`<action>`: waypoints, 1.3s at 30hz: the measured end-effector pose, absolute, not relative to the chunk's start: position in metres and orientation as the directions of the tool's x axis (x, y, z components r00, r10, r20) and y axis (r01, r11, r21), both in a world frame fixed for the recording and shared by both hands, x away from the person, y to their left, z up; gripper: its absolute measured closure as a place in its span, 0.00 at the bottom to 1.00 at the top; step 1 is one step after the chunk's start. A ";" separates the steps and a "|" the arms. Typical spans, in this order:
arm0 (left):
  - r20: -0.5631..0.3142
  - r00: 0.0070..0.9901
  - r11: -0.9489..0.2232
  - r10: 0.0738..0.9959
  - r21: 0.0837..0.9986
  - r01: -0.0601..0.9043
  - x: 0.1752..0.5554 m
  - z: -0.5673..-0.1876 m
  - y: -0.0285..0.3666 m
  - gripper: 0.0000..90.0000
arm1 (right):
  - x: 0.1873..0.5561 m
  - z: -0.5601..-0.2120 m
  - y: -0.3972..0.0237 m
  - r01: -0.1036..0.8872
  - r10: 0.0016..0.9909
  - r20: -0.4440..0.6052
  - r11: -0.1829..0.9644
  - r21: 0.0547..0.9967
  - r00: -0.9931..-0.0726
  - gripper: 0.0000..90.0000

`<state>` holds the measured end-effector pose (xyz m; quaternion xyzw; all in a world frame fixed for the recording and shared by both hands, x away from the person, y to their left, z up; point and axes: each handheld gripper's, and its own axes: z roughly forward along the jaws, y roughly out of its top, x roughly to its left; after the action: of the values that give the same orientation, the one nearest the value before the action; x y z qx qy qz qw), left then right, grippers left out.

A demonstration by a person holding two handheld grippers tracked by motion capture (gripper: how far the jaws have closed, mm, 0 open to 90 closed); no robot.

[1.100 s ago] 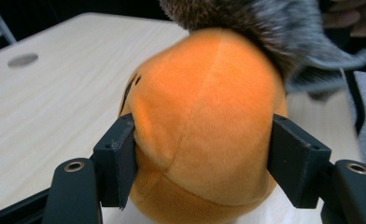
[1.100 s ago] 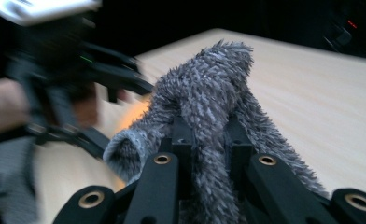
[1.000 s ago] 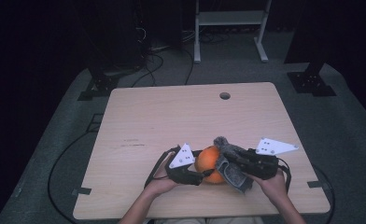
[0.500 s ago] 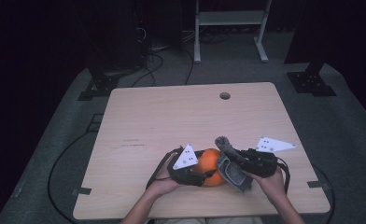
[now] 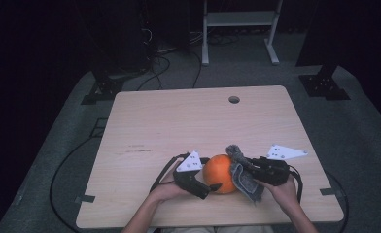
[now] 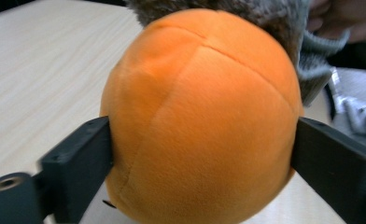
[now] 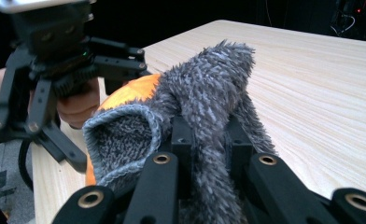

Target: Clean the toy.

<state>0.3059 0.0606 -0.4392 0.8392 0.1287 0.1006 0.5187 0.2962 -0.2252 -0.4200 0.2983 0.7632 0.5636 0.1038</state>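
1. Left gripper point(image 5: 213, 187): its jaws have just been opening and stand wide, one on each side of the orange plush ball point(image 6: 200, 116), flanking it without visibly squeezing.
2. Right gripper point(image 7: 204, 140): clamped tight on the grey fuzzy sock point(image 7: 204, 93), which drapes against the ball just ahead of its jaws.
3. Ball: resting on the table point(image 5: 179, 121) between both grippers.
4. Step, as judged: working sock over ball. Next: steady the ball, stretch the cuff across it.
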 end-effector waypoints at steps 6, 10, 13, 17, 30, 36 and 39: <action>0.057 0.926 -0.424 0.374 0.898 0.115 0.300 -0.421 0.065 0.34 | 0.292 -0.410 -0.225 0.282 0.599 0.114 0.195 0.939 -0.793 0.87; 0.074 0.902 -0.458 0.424 0.877 0.143 0.300 -0.418 0.064 0.35 | 0.287 -0.405 -0.213 0.249 0.570 0.085 0.215 0.945 -0.817 0.87; 0.088 0.903 -0.474 0.422 0.870 0.137 0.298 -0.419 0.059 0.35 | 0.279 -0.398 -0.196 0.202 0.535 0.039 0.250 0.947 -0.844 0.87; 0.079 0.910 -0.471 0.407 0.872 0.135 0.293 -0.417 0.057 0.35 | 0.277 -0.393 -0.193 0.180 0.529 0.012 0.267 0.947 -0.848 0.87; 0.019 0.934 -0.433 0.356 0.890 0.146 0.306 -0.436 0.054 0.15 | 0.291 -0.408 -0.224 0.242 0.588 0.055 0.245 0.939 -0.807 0.87; 0.064 0.922 -0.407 0.383 0.907 0.106 0.300 -0.426 0.056 0.37 | 0.288 -0.402 -0.226 0.224 0.593 0.034 0.249 0.942 -0.804 0.87; 0.073 0.909 -0.414 0.411 0.903 0.114 0.299 -0.415 0.061 0.38 | 0.285 -0.397 -0.222 0.208 0.578 0.024 0.254 0.945 -0.816 0.87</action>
<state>0.2990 0.0610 -0.4153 0.8285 0.1583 0.1431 0.5178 0.2849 -0.2219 -0.3965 0.2537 0.7742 0.5554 0.1667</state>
